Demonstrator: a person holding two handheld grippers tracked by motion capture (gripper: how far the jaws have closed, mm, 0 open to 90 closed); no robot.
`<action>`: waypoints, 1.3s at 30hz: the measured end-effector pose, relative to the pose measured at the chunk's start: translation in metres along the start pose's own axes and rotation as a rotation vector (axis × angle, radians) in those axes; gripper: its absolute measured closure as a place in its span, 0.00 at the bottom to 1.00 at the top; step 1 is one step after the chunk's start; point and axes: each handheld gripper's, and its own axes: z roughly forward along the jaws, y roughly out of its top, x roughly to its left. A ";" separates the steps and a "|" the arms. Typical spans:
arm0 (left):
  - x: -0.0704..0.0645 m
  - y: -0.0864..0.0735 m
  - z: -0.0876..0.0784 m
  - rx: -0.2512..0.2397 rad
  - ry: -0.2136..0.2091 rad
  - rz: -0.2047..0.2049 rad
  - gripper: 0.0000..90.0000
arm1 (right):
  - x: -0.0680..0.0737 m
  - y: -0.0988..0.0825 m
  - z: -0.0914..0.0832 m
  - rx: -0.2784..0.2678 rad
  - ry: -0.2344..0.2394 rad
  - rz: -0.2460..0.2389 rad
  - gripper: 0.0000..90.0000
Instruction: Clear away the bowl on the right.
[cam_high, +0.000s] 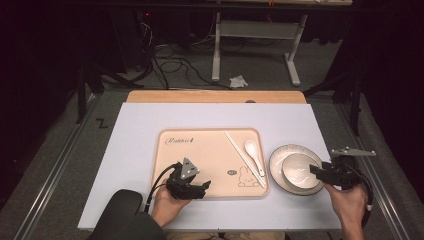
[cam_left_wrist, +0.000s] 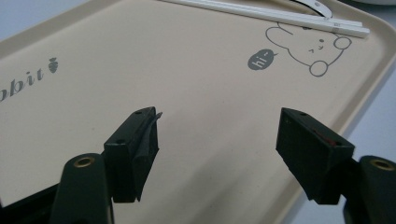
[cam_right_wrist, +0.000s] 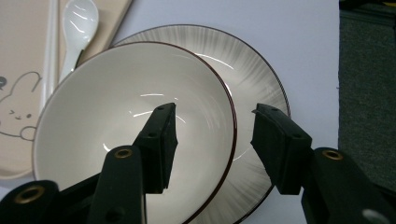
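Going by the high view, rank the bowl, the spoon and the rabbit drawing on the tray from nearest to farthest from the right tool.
1. Bowl: on the plate, just left of the right tool.
2. Spoon: on the tray's right side, beyond the plate.
3. Rabbit drawing: tray's lower right corner, slightly farther left.

White bench (cam_high: 140, 135) w/ beige tray (cam_high: 200, 145) mid, striped plate (cam_high: 280, 155) just right of it, touching or not can't tell. Bare wood strip (cam_high: 215, 96) at far edge.

The bowl (cam_high: 299, 171) sits in the plate (cam_high: 280, 155), right of the tray (cam_high: 200, 150); chopsticks (cam_high: 243, 158) and spoon (cam_high: 254, 154) lie on the tray's right side.
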 end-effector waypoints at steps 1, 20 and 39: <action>0.000 0.000 0.000 0.000 0.001 0.001 0.33 | -0.001 -0.001 0.002 0.011 -0.002 -0.001 0.57; 0.000 -0.006 -0.008 -0.007 0.034 -0.004 0.33 | -0.007 0.006 0.028 0.160 0.065 0.009 0.73; 0.003 -0.016 -0.018 -0.002 0.080 -0.038 0.34 | -0.022 0.017 0.048 0.222 0.141 0.032 0.90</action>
